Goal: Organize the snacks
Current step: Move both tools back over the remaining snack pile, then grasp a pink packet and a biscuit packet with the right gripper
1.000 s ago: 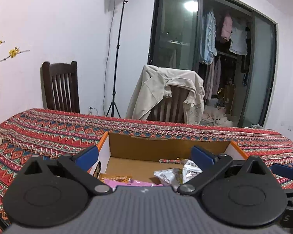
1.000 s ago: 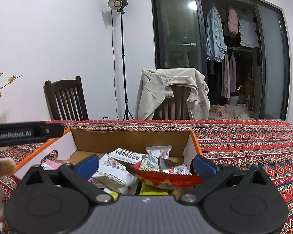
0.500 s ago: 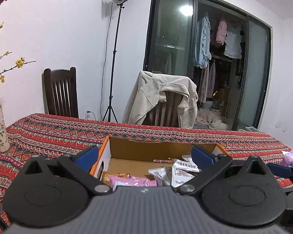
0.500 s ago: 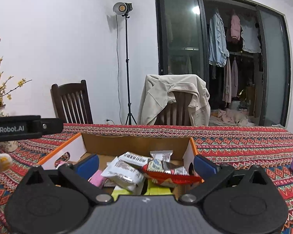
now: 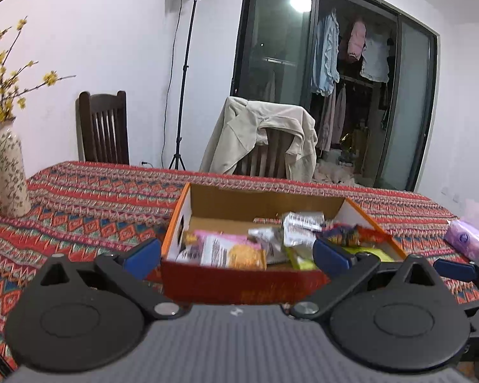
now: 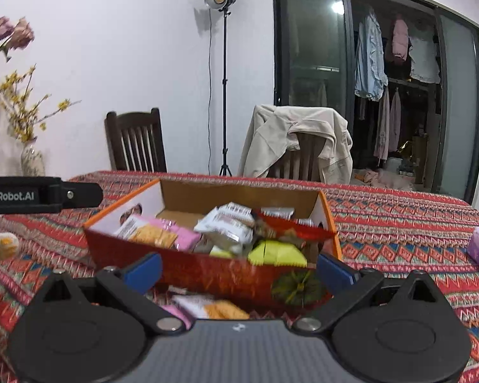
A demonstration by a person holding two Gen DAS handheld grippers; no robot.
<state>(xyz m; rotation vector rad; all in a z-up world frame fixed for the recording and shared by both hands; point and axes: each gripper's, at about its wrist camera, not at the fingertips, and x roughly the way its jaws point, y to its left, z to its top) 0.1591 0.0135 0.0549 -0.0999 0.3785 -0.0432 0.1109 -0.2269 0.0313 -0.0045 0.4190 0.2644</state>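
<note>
Left view: left gripper (image 5: 236,257) released, jaws wide, holding nothing, hovering at the near wall of the cardboard box (image 5: 239,279) on the patterned tablecloth (image 5: 79,204). Snack packets (image 5: 230,252) are piled inside.

Right view: right gripper (image 6: 238,268) also released and empty, squared up to the same box (image 6: 214,273). One packet (image 6: 209,309) lies outside on the cloth just below it, probably the next pick.

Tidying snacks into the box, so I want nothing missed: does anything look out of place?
Yes. One pink-and-orange snack packet lies on the tablecloth in front of the box, outside it, partly hidden behind the right gripper. The other snacks sit inside.
</note>
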